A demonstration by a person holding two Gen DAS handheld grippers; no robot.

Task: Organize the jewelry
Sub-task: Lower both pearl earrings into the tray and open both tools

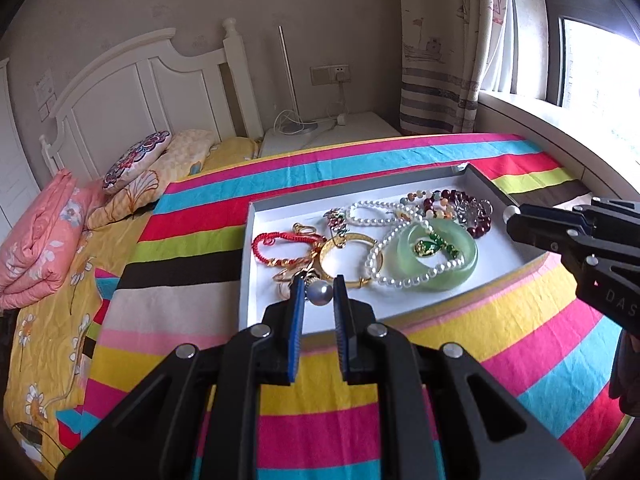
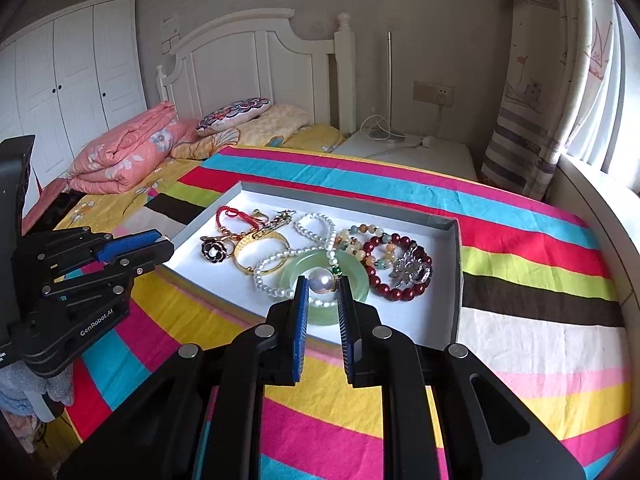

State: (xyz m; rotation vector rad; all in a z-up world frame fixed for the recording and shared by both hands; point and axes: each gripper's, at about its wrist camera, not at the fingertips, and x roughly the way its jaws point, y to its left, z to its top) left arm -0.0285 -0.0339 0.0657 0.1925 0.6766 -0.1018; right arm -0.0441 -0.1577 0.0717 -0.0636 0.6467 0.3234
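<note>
- Left gripper [image 1: 319,291] pinches a grey pearl [image 1: 319,292] between its blue pads, at the near left edge of the tray [image 1: 245,280], over a gold ring and chain clutter.
- Right gripper [image 2: 322,282] grasps a white pearl [image 2: 321,280] the same way — seen from the left wrist it sits at the tray's far right rim.
- Each pearl appears to be a single loose piece; whether the two are joined by anything I cannot tell.
- Tray lies on a striped bedspread [image 2: 520,240]. Inside, left to right: red cord bracelet [image 1: 276,240], gold bangle [image 1: 348,260], white pearl strand [image 1: 400,276] draped over a green jade bangle [image 1: 440,264], dark red bead bracelet [image 2: 400,268] with a silver brooch [image 2: 412,268] on it. Pieces overlap and touch.
- Step in hand, as I judge it: both pearls lifted or about to be placed — likely a matching pair being sorted out of the heap.
- Next move calls for a bare patch of tray floor, near right corner looks freest, then a gentle opening of the pads so the round pearls do not roll off into the tangle.
</note>
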